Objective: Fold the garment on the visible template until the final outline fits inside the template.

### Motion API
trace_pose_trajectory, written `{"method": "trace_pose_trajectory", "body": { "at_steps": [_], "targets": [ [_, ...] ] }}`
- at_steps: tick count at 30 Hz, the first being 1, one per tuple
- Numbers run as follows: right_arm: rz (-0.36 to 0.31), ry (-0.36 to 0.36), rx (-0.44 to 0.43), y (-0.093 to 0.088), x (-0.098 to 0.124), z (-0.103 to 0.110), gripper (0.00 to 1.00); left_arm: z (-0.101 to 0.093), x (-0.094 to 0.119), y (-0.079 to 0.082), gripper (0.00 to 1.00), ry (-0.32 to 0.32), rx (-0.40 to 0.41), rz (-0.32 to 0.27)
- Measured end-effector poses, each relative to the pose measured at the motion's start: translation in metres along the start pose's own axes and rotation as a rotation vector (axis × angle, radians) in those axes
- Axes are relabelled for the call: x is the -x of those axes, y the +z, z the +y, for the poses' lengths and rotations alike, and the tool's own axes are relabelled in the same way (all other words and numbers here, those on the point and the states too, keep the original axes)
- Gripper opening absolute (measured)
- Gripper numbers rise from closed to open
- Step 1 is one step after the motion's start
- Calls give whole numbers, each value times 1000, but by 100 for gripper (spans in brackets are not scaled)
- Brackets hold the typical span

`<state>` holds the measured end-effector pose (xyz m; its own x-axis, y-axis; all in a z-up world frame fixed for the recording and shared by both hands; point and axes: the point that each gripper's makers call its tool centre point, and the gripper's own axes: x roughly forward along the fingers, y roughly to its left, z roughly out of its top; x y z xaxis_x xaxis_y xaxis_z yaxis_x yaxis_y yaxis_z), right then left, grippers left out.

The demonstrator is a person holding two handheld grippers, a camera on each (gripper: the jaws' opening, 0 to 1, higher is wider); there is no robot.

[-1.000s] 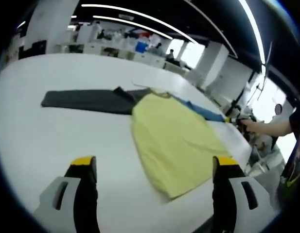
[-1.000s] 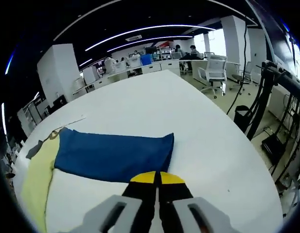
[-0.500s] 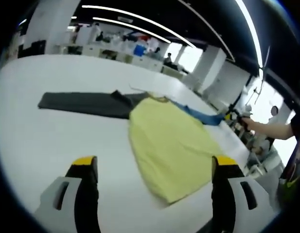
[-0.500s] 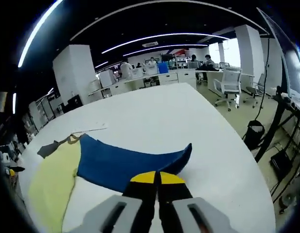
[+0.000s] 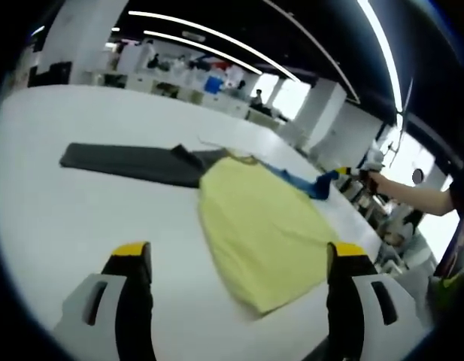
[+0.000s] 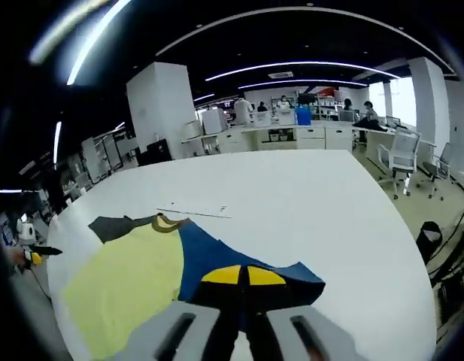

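Right tongs clamp one blue sleeve of one garment; left tongs gape.

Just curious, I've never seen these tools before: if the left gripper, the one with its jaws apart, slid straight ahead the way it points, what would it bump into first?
Probably the yellow body of the garment, which lies on the white table between and just beyond the left gripper's open jaws. Depth is hard to judge, so it may skim over the bare table first.

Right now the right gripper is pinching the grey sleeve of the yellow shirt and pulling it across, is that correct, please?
Not quite: the right gripper is shut on the blue sleeve, not the grey one, as the right gripper view shows. The grey sleeve lies flat on the table.
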<state>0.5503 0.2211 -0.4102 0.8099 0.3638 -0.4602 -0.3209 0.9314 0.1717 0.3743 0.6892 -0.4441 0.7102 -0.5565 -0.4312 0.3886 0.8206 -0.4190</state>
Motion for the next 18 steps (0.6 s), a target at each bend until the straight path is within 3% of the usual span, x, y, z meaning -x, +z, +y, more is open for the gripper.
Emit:
{"method": "trace_pose_trajectory", "body": {
  "at_steps": [8,18],
  "targets": [
    [-21,107,44,26,-22,55,0,3,7,0,93,0,10,-20],
    [-40,221,66,43,-49,122,0,5,9,3,92,-9,18,-40]
  ]
}}
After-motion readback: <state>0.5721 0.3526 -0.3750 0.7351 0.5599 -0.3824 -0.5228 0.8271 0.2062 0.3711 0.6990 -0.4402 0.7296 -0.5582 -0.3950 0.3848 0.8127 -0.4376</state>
